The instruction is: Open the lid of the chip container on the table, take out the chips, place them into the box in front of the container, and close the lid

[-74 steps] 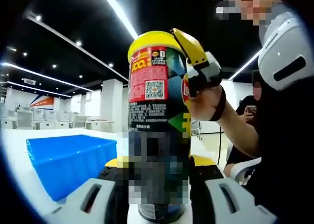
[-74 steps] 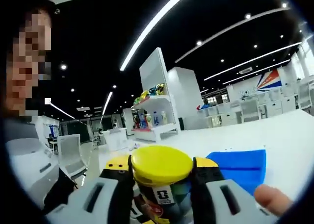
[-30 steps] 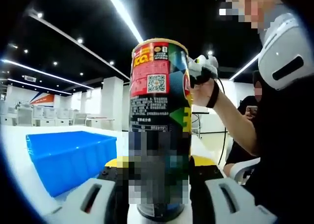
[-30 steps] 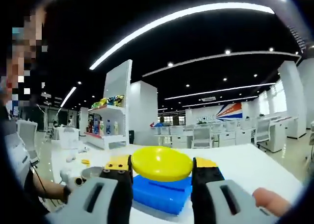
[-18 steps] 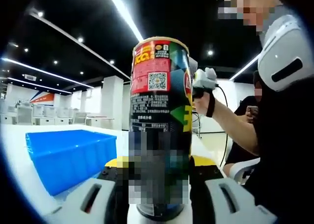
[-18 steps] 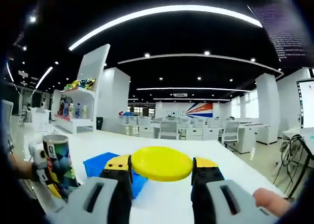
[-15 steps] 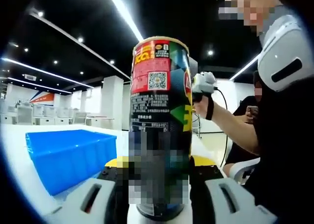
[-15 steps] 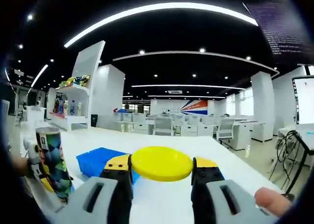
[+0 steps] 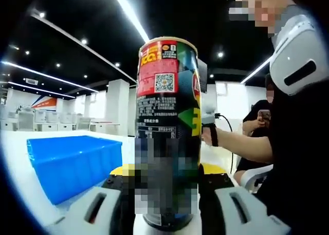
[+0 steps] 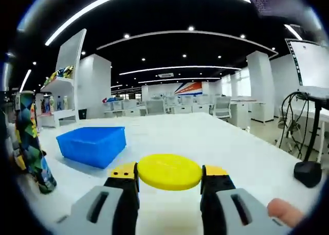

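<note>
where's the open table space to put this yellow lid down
Bare table lies ahead of the right tool holding the lid, between the blue box and the black base at the right edge. It's crowded to the left, where the left tool grips the can beside the box.

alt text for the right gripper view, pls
The right hand-held gripper holds a round yellow lid flat between its jaws, above a white table. To the left sit a blue box and, at the edge, the chip container; an office hall lies beyond.
</note>
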